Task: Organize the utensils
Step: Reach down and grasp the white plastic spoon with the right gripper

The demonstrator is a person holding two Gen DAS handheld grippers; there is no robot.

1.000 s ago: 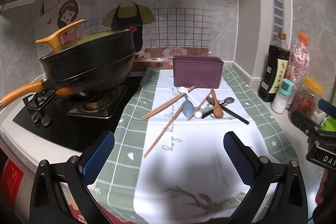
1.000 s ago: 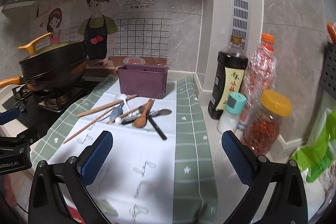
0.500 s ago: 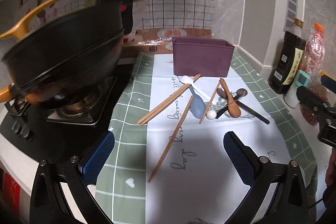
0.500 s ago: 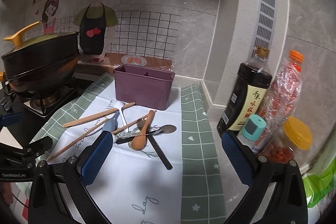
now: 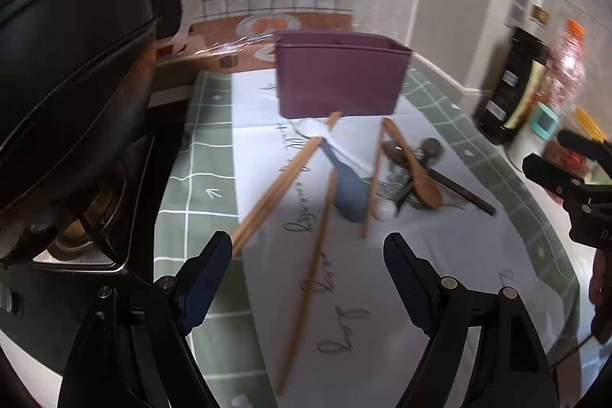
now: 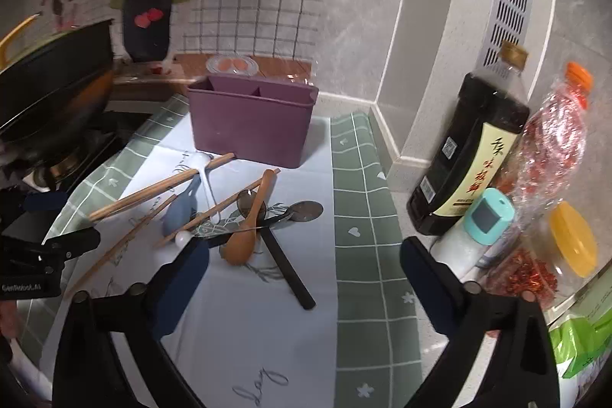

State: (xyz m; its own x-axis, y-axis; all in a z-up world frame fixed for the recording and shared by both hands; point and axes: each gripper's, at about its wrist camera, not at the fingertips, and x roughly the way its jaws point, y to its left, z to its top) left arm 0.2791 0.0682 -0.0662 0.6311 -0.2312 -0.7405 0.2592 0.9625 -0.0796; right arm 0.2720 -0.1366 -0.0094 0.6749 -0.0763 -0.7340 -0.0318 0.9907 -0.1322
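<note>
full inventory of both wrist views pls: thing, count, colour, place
utensil box: 1, purple, back of mat
mat: 1, green-white, on counter
chopsticks: several, wood, loose pile before box
wooden spoon: 1, brown, pile
blue spoon: 1, pile
white spoon: 1, pile
metal spoons: 2, dark handles, pile
wok: 1, black, on stove, left
sauce bottle: 1, dark, right
chili bottle: 1, orange cap
shaker: 1, white, teal cap
jar: 1, yellow lid
left claw: open
right claw: open

Both tongs (image 5: 308, 262) (image 6: 304, 264) black-framed, silver screws at the joints, ribbed dark-blue pads (image 5: 405, 283); white lettering on one body.
</note>
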